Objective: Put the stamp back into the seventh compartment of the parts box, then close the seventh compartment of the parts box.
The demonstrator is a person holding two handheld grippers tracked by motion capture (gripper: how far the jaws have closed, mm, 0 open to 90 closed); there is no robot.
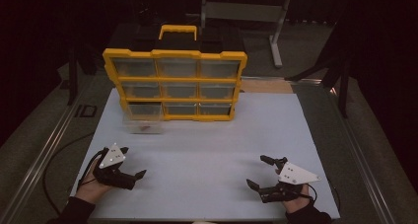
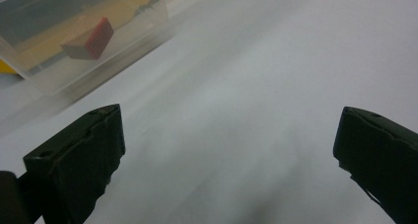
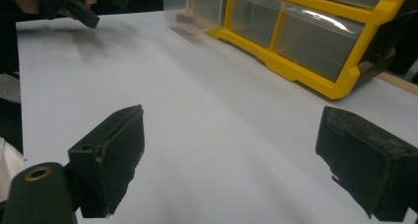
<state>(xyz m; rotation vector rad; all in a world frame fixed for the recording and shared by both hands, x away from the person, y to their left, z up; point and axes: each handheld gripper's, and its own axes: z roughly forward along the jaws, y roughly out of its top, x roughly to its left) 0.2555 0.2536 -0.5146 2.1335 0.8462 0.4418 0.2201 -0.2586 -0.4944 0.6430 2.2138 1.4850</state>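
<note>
Drawer (image 1: 143, 125) is sitting pulled out at the far left of the surface (image 1: 207, 150), a red block (image 2: 91, 39) inside. Both tongs, left (image 1: 132, 162) and right (image 1: 260, 170), are hovering released, empty. Left should be approaching squarely, gripping the block's flat sides.

Left black two-jaw claw (image 1: 132, 162) held low at the near left, gripped from below by the left hand (image 1: 93, 185), dark sleeve (image 1: 74, 211) entering from the bottom edge. Grey three-cornered plate (image 1: 113, 155) on top, tilted. Jaws spread wide apart, nothing between them, aimed forward and inward. Right black two-jaw claw (image 1: 259, 171) held low at the near right, right hand (image 1: 296, 199) wrapped beneath, grey three-cornered plate (image 1: 296, 173) on top. Jaws likewise spread wide, gripping nothing, aimed left across the front. Both claws well apart from each other.
</note>
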